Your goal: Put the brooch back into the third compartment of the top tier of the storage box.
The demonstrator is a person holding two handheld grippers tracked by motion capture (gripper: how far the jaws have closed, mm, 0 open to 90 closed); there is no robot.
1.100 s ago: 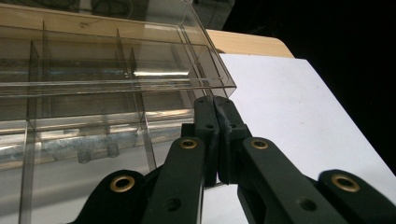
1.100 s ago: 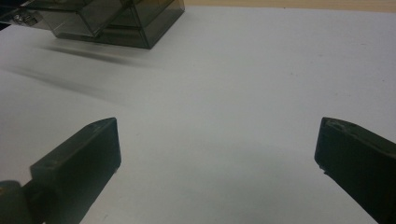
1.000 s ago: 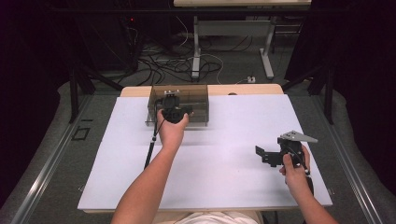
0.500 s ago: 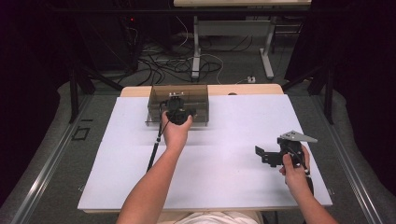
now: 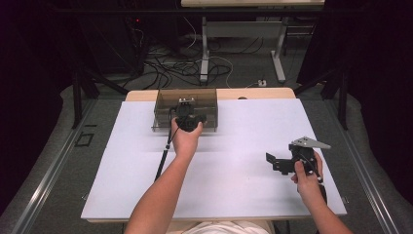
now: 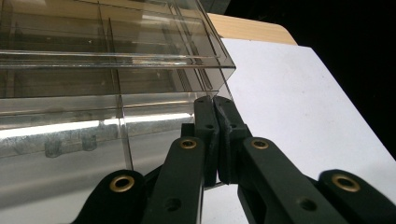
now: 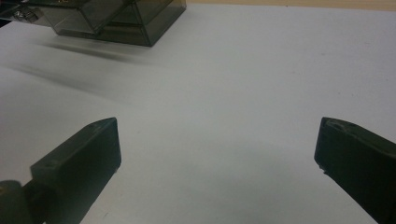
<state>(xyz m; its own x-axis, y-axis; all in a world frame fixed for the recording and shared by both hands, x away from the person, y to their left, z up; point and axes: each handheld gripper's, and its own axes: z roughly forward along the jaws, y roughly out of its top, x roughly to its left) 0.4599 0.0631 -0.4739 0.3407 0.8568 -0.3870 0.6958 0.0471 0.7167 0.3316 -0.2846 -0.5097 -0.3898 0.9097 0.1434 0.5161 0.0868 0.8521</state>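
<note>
— Inspector: Start at the near edge of the table (image 5: 234, 195). What is there?

— Onlooker: The right hand (image 5: 308, 176) holds the right gripper (image 5: 273, 162) above the white top, near the front right corner, well apart from the box (image 5: 185, 108). Its jaws stand wide apart with nothing between them; in the right gripper view, only bare white surface lies between the two black jaws.

— Inspector: And farther in?

— Onlooker: The left hand (image 5: 185, 139) reaches forward to the box, and a cable (image 5: 163, 157) trails from its gripper back along the forearm.

— Inspector: State of the left gripper (image 6: 214, 100)?

— Onlooker: Jaws pressed together. In the left gripper view, their tips sit at the near right corner of the box, against its front wall. I cannot tell whether the clear wall is pinched between them.

— Inspector: The box itself?

— Onlooker: Smoky transparent plastic, with inner dividers, standing at the far side of the table, left of centre. Beyond it runs the bare wooden table edge (image 5: 253, 93).
</note>
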